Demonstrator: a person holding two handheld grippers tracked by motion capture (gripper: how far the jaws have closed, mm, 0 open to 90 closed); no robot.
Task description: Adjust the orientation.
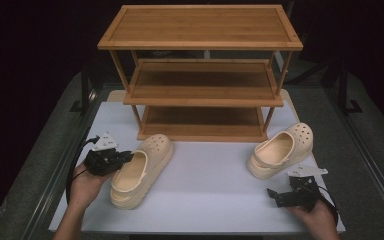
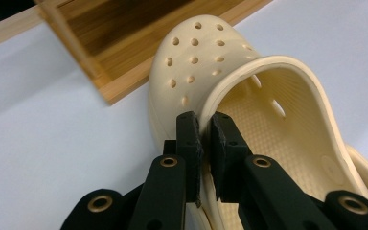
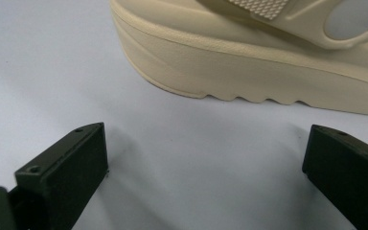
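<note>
The left gripper (image 2: 204, 132) pinches the side wall of the left clog (image 1: 141, 170), which sits before the shelf (image 1: 200, 75). The right gripper (image 3: 203, 158) stands open near the right clog (image 1: 280, 150).

High view above table (image 1: 205, 200); both gripper views close, each on one clog.

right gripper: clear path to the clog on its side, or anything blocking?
Probably yes. The right gripper sits on the white table with jaws wide open, and the right clog lies just ahead of it, bare table between. The left gripper is busy, clamped on the left clog.
</note>
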